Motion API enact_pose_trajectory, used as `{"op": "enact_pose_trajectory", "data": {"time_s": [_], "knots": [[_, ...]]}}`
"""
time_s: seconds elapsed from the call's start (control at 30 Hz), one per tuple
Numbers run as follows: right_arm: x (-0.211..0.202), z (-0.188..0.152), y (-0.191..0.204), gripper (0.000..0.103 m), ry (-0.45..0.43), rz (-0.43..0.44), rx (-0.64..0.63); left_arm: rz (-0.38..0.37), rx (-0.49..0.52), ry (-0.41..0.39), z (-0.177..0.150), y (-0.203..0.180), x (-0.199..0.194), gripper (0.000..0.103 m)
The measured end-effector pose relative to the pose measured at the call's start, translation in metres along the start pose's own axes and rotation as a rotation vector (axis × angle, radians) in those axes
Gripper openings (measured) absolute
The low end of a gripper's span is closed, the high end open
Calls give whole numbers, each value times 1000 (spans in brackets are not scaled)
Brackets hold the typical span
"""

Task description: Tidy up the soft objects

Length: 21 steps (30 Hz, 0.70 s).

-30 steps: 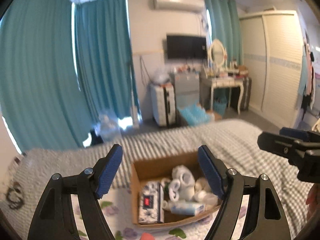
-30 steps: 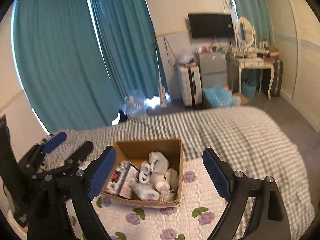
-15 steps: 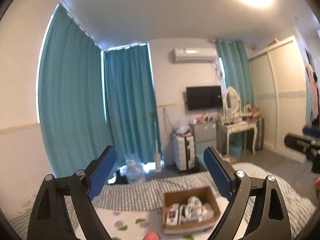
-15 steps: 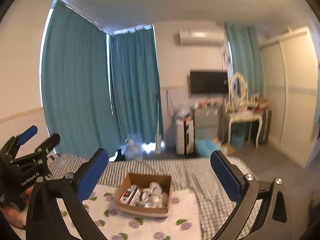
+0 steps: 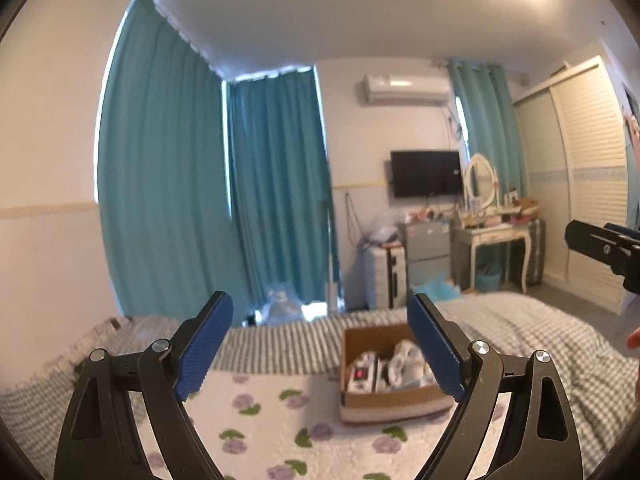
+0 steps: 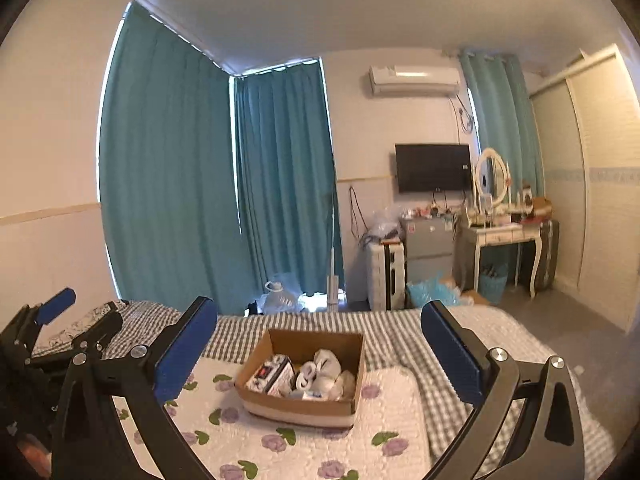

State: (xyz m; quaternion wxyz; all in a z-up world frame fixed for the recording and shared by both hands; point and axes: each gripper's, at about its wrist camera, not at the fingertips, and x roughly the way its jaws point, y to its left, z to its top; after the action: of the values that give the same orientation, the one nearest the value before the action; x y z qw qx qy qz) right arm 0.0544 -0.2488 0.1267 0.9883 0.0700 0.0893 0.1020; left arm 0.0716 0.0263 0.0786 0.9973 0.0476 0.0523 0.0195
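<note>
A brown cardboard box [image 6: 304,404] sits on a white floral quilt [image 6: 392,432] on the bed. It holds white rolled soft items [image 6: 326,372] and a printed packet [image 6: 270,376]. The box also shows in the left wrist view [image 5: 384,400], partly behind the right finger. My left gripper [image 5: 320,344] is open and empty, held above the quilt, well back from the box. My right gripper [image 6: 320,352] is open and empty, also back from the box. The left gripper shows at the left edge of the right wrist view [image 6: 60,328].
The bed has a grey checked cover [image 6: 480,336]. Teal curtains [image 6: 200,184] hang behind it. A small fridge [image 6: 428,248], suitcase [image 6: 386,276], dressing table [image 6: 504,236] and wardrobe [image 6: 608,216] stand along the far wall and right side.
Both grippers have pulled back from the box and tilted up, so the box looks smaller and the ceiling shows. Both stay open and empty.
</note>
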Motion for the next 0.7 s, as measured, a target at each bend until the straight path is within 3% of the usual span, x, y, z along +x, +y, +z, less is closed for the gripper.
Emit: {"op": "enact_pose_trajectory", "data": {"time_s": [0.1,0.27,0.7], "knots": [[23,-27,-10,103,39,-13,16,-2,-16,66,-23,-1,28,90],[61,-63,-19,103,119,-26,24,-8,39,101,-52,-18,42,90],[84,-87,-24,103,186,-35,32,-31,44,145,-74,-28,48,90]]}}
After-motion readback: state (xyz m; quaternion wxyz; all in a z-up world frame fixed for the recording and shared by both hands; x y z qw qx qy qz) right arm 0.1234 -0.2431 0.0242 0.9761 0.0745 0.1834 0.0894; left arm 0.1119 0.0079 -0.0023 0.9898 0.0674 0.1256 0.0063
